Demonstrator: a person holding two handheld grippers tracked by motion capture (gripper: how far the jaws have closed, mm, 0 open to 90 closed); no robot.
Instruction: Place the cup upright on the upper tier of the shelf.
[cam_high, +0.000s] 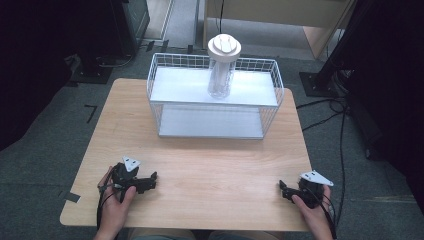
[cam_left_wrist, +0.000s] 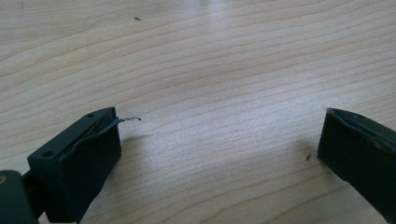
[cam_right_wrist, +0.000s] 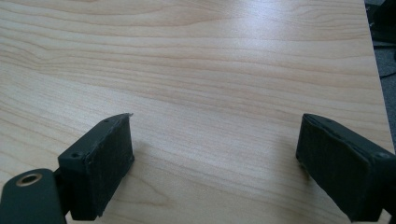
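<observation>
- On the near edge of the wooden table (cam_high: 200, 165), my left gripper (cam_high: 150, 181) and my right gripper (cam_high: 284, 189) rest low, one at each corner, well apart from each other.
- Both sets of jaws stand wide apart with nothing between them; in the left gripper view and the right gripper view I see bare wood grain between the black pads, so I have hold of nothing.
- At the far side of the table stands the white wire basket shelf (cam_high: 270, 75), with two flat levels. On its upper level a clear jar (cam_high: 220, 80) with a white lid (cam_high: 224, 46) stands upright, near the middle.
- As I judge it, the jar is the thing to go for, and the step in hand is the reach toward it, which has not begun.
- To do it well, I would bring one gripper up and over the front wire rim rather than through it, keeping the jaws as wide as they are now.
- I would close on the clear body below the lid, level and square, since the jar is tall and could tip if pushed from one side.
- My other gripper could steady the basket wall, as the light wire frame may slide on the smooth wood.
</observation>
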